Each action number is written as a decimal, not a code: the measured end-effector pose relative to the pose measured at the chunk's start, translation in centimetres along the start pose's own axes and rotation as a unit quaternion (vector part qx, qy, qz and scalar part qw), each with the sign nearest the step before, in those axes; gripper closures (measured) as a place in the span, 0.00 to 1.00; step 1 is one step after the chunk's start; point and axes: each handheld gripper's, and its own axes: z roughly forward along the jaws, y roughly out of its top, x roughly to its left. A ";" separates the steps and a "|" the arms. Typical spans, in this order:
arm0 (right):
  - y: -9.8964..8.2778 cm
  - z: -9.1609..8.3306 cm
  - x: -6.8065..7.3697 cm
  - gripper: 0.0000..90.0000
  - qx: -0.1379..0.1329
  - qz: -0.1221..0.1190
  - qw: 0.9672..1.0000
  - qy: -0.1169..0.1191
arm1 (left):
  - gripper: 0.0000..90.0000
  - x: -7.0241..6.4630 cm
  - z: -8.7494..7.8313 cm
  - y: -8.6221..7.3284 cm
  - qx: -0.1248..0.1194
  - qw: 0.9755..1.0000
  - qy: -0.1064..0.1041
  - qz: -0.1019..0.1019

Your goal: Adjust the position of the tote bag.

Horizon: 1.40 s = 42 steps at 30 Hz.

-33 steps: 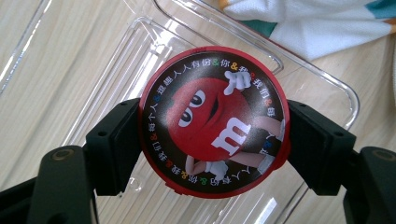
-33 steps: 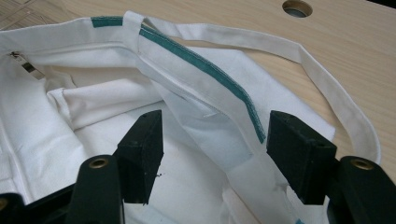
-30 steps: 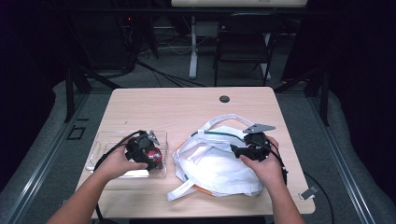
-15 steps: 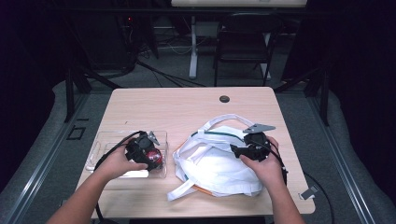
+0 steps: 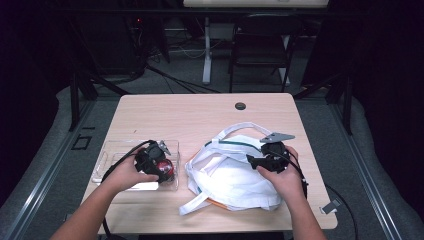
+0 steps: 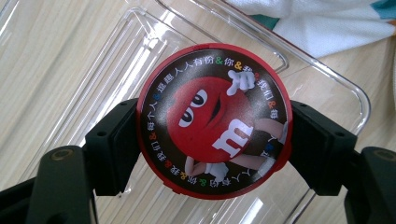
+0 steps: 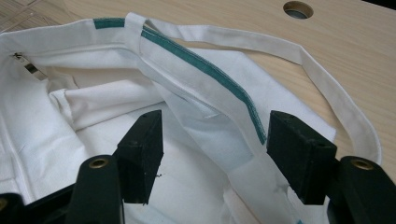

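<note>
The round tin [image 6: 214,120] was red at its rim, its lid black with a ring of white, orange and green characters around a red cartoon candy figure with white gloves and a white letter m. The tray [image 6: 322,70] beneath it was clear plastic. The cloth bag [image 7: 140,84] was white with a teal-green stripe along its hem and white straps. The desk [image 5: 200,112] was pale wood grain. Both grippers [image 6: 212,149] [image 7: 212,154] had black jaws.
</note>
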 end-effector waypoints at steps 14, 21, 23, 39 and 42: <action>0.0 0.0 0.0 0.40 -0.004 0.004 1.000 0.001 | 0.27 0.1 -0.2 0.0 -0.005 1.000 -0.005 -0.006; 0.0 0.0 -0.1 0.40 -0.006 0.005 1.000 0.004 | 0.27 0.0 -1.4 0.4 -0.019 1.000 0.000 -0.004; 0.0 0.0 -0.1 0.40 -0.006 0.005 1.000 0.003 | 0.27 0.0 -1.9 0.5 -0.022 1.000 0.002 -0.004; 0.0 -0.1 0.0 0.41 -0.004 0.000 1.000 0.003 | 0.34 -0.6 -4.4 2.2 -0.050 0.999 0.005 0.000; 0.0 -0.1 0.0 0.42 -0.003 0.000 1.000 0.003 | 0.36 -0.9 -4.4 2.7 -0.052 0.999 0.005 -0.003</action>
